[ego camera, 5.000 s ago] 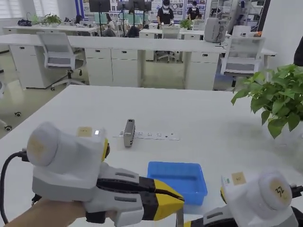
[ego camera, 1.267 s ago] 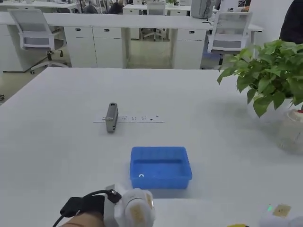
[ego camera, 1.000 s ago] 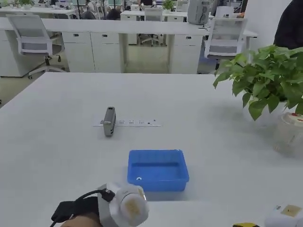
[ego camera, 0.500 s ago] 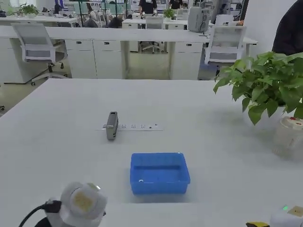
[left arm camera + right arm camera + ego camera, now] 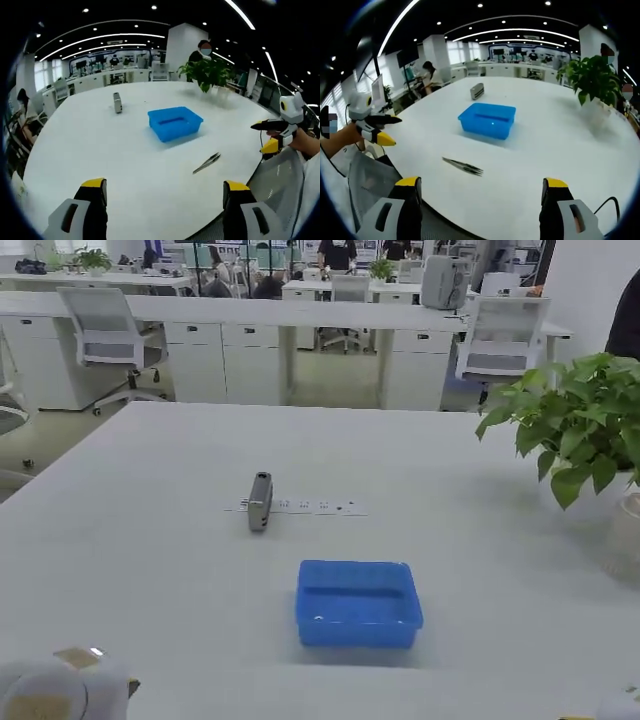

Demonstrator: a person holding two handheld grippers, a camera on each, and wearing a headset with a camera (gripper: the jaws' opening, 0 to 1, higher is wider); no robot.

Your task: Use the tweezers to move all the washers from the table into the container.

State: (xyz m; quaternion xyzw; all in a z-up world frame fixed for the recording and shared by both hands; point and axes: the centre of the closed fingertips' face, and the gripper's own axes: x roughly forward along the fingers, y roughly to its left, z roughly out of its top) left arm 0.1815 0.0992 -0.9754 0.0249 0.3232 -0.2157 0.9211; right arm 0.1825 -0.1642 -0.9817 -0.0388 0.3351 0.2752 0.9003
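— Though spread wide, empty: left gripper [image 5: 164,185], right gripper [image 5: 481,182]. Thin metal tweezers [image 5: 207,163] flat near the edge of the white table [image 5: 115,150], short of the blue plastic container [image 5: 176,131].
— Might skid off if nudged.

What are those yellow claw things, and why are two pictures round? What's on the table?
A person holds a two-jaw gripper in each hand, like big tongs. One picture comes from a camera on the person's head, looking down at the white table. The two round pictures come from small cameras riding on the grippers. The left gripper and the right gripper are both open and hold nothing. On the table are a blue container, thin tweezers near the person's edge, a small grey block and a leafy plant. Beside the block are tiny specks, too small to name.
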